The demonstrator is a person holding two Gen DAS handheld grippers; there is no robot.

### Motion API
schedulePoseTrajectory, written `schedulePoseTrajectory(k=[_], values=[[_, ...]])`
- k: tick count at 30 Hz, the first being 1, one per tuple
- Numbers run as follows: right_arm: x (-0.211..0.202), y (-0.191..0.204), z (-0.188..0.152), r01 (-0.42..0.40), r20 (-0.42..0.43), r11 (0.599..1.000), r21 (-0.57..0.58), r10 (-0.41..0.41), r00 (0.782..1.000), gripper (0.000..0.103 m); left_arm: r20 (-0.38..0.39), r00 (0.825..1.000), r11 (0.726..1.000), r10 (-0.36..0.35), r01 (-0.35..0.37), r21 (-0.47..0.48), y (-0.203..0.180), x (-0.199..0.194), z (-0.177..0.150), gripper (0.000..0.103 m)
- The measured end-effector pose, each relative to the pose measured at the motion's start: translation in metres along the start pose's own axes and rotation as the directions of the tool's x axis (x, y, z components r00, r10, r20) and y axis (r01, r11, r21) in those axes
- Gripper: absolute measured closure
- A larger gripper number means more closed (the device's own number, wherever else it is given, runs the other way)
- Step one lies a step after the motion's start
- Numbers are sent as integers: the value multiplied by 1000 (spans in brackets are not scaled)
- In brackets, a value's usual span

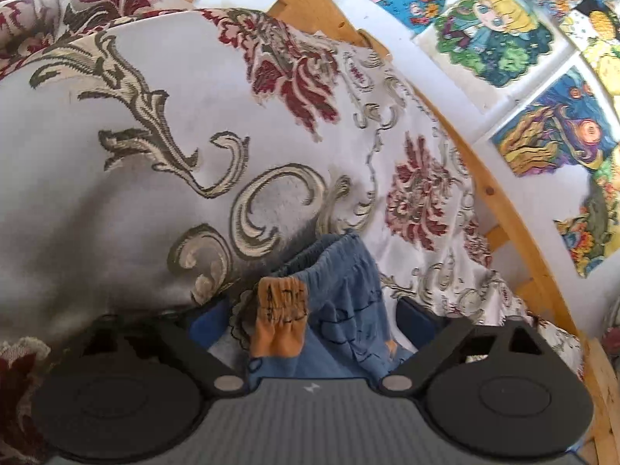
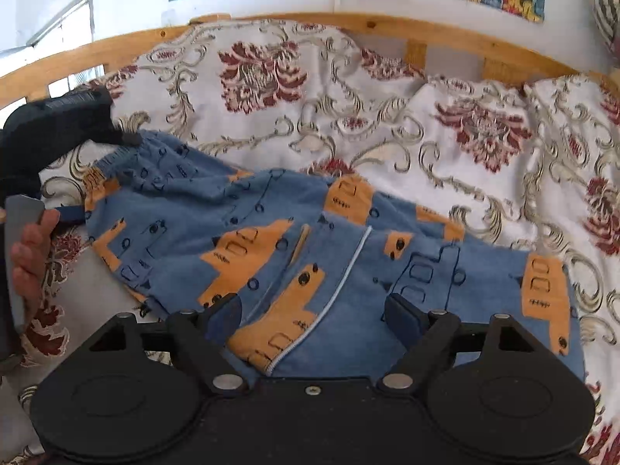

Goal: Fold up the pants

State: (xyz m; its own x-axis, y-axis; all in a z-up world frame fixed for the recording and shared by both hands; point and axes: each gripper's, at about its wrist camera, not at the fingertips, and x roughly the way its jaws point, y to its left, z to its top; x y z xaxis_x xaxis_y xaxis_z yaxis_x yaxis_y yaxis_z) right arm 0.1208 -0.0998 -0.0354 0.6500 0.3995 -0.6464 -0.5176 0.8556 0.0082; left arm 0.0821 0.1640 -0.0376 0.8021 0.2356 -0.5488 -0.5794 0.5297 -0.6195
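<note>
Blue pants (image 2: 310,255) lie on a floral bedspread (image 2: 445,124) within a wooden bed frame (image 2: 271,23), drawings (image 1: 496,35) on the wall. Left hand-held gripper (image 1: 314,321) spread around waistband; right hand-held gripper (image 2: 314,310) spread over fabric. Only the right view shows a hand (image 2: 31,255).

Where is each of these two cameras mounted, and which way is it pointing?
Left wrist view: sits on the left gripper, looks along its open fingers at the pants' waistband, the floral bedspread and wall drawings.
Right wrist view: sits on the right gripper, looks across the spread pants toward the wooden bed rail; its open fingers, the person's hand and the left gripper show.
Shared: pants, bedspread, rail, drawings.
</note>
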Motion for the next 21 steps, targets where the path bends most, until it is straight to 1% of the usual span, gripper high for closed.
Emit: schedulePoseTrajectory(k=[1, 2, 3, 4, 6, 7, 8, 13, 16, 18, 21], values=[[-2, 1, 0, 7, 16, 1000, -7, -7, 1000, 23, -11, 1000, 1000, 17, -17, 3, 0, 3, 1, 38], [-4, 4, 0, 19, 31, 1000, -18, -19, 999, 25, -23, 999, 999, 40, -39, 13, 1, 5, 1, 49], [-4, 7, 0, 31, 41, 999, -31, -29, 999, 26, -37, 997, 998, 66, -65, 24, 3, 10, 2, 70], [-2, 10, 0, 44, 43, 998, -47, -42, 998, 27, -48, 996, 997, 78, -77, 28, 7, 14, 2, 76], [9, 16, -4, 61, 8, 995, -79, -60, 998, 27, -56, 997, 998, 57, -56, 22, 11, 15, 2, 76], [15, 17, -6, 62, -19, 994, -86, -64, 998, 27, -57, 997, 998, 56, -54, 28, 10, 15, 2, 78], [20, 18, -9, 65, -24, 995, -80, -67, 997, 27, -60, 997, 998, 54, -52, 37, 10, 15, 2, 79], [22, 18, -13, 77, -2, 995, -67, -77, 997, 23, -74, 996, 997, 49, -44, 68, 6, 15, 3, 85], [22, 17, -15, 77, 3, 995, -61, -77, 997, 22, -49, 997, 991, 53, -46, 122, -1, 10, 1, 87], [22, 16, -15, 76, 6, 995, -57, -76, 997, 21, -22, 999, 982, 49, -44, 181, -9, 4, -2, 88], [22, 16, -15, 77, 9, 996, -49, -77, 997, 20, 14, 1000, 963, 18, -21, 267, -20, -6, -6, 88]])
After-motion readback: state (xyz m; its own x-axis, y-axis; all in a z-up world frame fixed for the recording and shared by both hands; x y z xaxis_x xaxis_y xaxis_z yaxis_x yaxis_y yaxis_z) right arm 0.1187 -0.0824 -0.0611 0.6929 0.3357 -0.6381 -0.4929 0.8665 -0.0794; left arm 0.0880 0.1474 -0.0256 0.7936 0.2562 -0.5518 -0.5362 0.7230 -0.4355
